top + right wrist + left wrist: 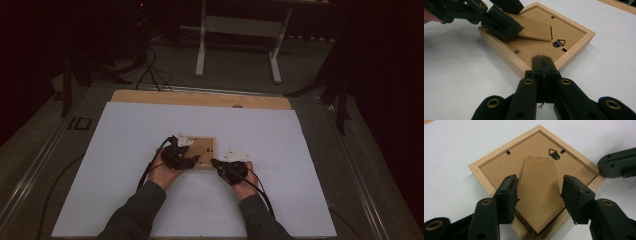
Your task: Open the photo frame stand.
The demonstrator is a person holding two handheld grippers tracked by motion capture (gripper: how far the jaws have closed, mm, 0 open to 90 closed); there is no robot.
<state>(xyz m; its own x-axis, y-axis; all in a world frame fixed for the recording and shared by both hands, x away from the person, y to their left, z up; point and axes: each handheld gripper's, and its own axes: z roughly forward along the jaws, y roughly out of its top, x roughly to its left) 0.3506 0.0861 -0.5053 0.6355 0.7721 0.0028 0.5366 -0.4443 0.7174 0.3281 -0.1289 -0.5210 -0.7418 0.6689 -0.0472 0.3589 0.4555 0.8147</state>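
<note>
A light wooden picture frame (204, 149) lies face down mid-table, brown backing board up (499, 167). Its cardboard stand flap (537, 182) is raised a little off the backing (537, 32). My left gripper (540, 180) is open, one jaw on each side of the flap and close to its edges. It reaches over the frame's left part (181, 155). My right gripper (542, 60) is shut with nothing between its jaws, and its tip rests against the frame's near corner (227, 167). A black hanger hook (554, 154) sits near the flap's top.
White paper (125, 150) covers the table, with a strip of bare wood (200, 98) along the far edge. Black cables (150, 170) trail from both grippers. A white table leg frame (239, 30) stands on the floor beyond.
</note>
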